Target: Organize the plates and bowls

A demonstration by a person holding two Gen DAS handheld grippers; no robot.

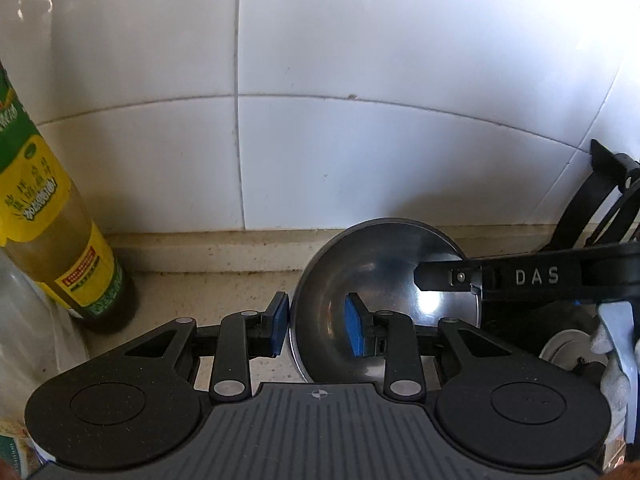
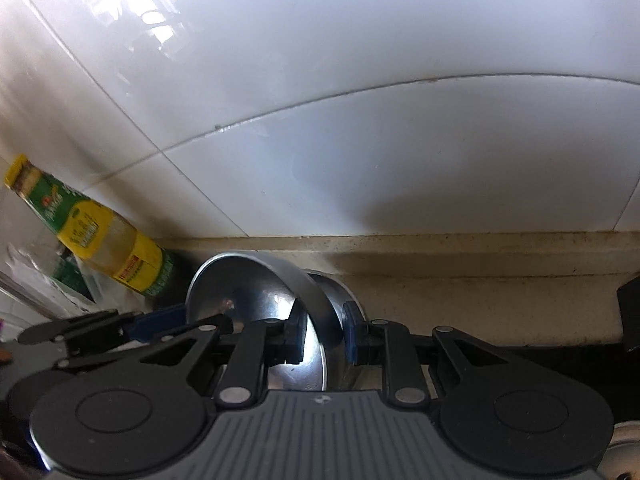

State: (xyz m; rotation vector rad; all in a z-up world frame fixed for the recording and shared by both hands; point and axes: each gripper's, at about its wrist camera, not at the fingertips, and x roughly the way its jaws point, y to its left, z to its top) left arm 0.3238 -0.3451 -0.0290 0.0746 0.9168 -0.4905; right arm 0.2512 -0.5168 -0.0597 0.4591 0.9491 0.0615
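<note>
Steel bowl [image 1: 384, 280], thin-walled and polished; judged light, rigid and slippery, prone to ring or skid if released carelessly, unlikely to break. It was tilted up on edge just ahead of both grippers, its opening facing the left one, on the counter [image 1: 224, 292] near the base of the tiled wall [image 1: 360, 80].

Left gripper [image 1: 318, 326]: jaws straddled the near rim, left pad outside the wall, right pad inside the hollow. A visible gap remained at the inner pad, so the jaws stood apart, not yet biting.

Right gripper [image 2: 324, 334]: came in from the right side, left pad inside the bowl, right pad behind its outer wall. Pads appeared pressed on the wall; judged clamped on the bowl and carrying it.

In the right wrist view a second steel bowl [image 2: 336, 292] showed partly behind the first; contact between them could not be told.

Best hold judged to be the rim, pinched through the wall, since the curved polished sides offer no other purchase.

Both grippers were held low and roughly level, pointing at the wall. An oil bottle [image 1: 60, 240] stood to the left of the left gripper, apart from the bowl
</note>
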